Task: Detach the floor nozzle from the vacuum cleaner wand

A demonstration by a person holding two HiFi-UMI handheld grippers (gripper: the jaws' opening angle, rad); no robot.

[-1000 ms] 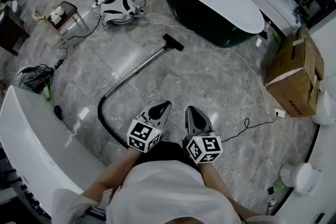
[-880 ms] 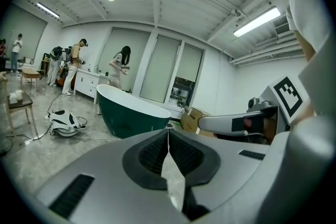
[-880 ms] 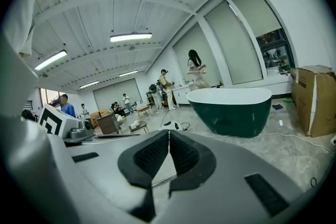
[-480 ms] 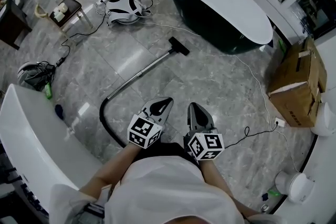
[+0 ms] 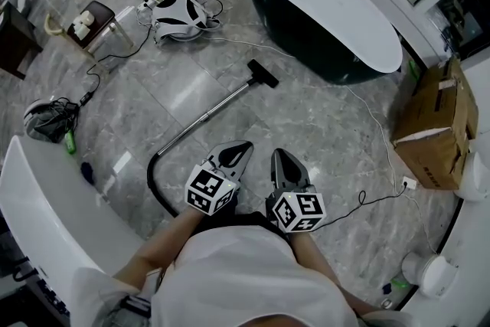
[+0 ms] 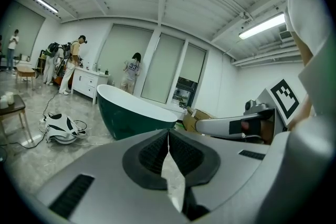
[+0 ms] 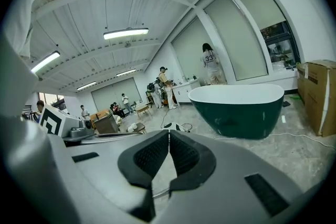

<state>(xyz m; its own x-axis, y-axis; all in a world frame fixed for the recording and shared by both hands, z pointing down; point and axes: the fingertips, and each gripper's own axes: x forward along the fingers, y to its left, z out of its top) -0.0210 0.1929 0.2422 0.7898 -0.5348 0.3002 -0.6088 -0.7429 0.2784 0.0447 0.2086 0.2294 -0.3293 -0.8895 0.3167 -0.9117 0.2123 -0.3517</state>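
In the head view a black floor nozzle (image 5: pixel 262 73) lies on the grey marble floor, fixed to the end of a long silver wand (image 5: pixel 207 112) that runs back to a black hose (image 5: pixel 153 178). The vacuum cleaner body (image 5: pixel 178 14) sits farther off near the bathtub. My left gripper (image 5: pixel 242 146) and right gripper (image 5: pixel 278 156) are held side by side close to my body, well short of the nozzle, both shut with nothing in them. The left gripper view shows its black pads (image 6: pixel 154 153) meeting tip to tip, and the right gripper view shows the same for its pads (image 7: pixel 153 153).
A dark green bathtub (image 5: pixel 321 8) stands beyond the nozzle. A cardboard box (image 5: pixel 432 126) sits at the right wall, a white cable (image 5: pixel 367 108) and a black cable (image 5: pixel 366 198) cross the floor. A small stool (image 5: pixel 92 17) and a bag (image 5: pixel 47 119) are left. People stand far off.
The nozzle, wand and bathtub sit lower and nearer in the head view than a second ago. Both grippers stay shut, side by side.
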